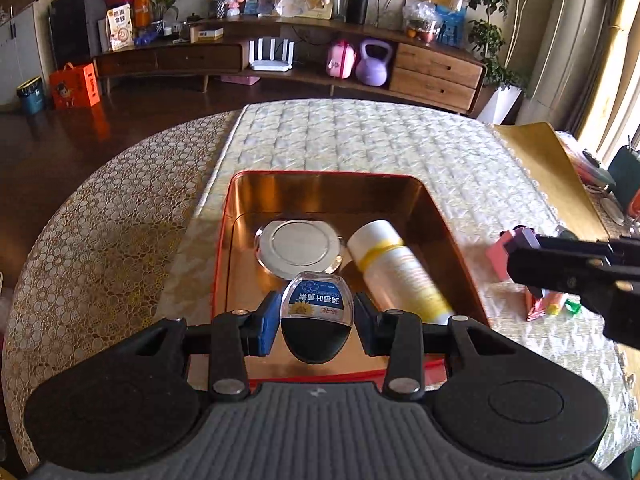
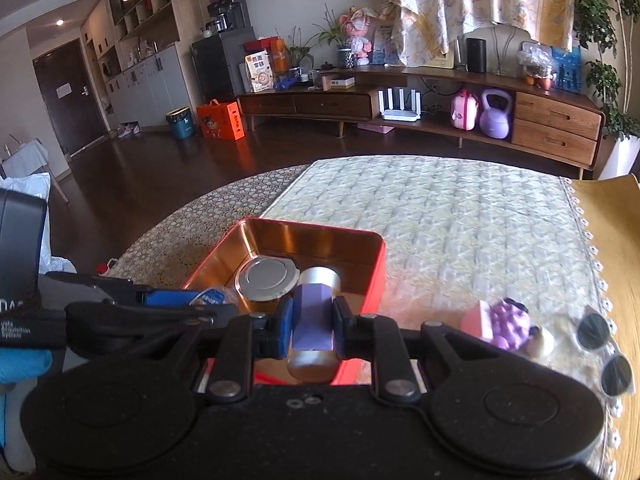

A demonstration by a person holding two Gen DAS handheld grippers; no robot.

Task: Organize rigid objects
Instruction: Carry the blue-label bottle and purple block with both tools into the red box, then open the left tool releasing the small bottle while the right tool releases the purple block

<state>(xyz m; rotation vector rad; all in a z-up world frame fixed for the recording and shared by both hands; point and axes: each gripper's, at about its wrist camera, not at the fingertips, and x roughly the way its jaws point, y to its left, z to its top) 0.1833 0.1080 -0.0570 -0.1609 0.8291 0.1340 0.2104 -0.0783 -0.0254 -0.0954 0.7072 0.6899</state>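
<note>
Hovering inside tin [image 1: 224,240] rim: L gripper [image 1: 316,316] w/ bottle [image 1: 318,312].

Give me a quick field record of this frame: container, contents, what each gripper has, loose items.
container: red tin, copper interior, on quilted table cloth
in tin: round silver lid; white and yellow tube, lying flat
left gripper: over the tin, pads either side of small clear bottle with blue label, black cap toward camera
right gripper: shut on purple and silver cylinder, at tin's near edge
loose on cloth: pink and purple toy; sunglasses
</note>
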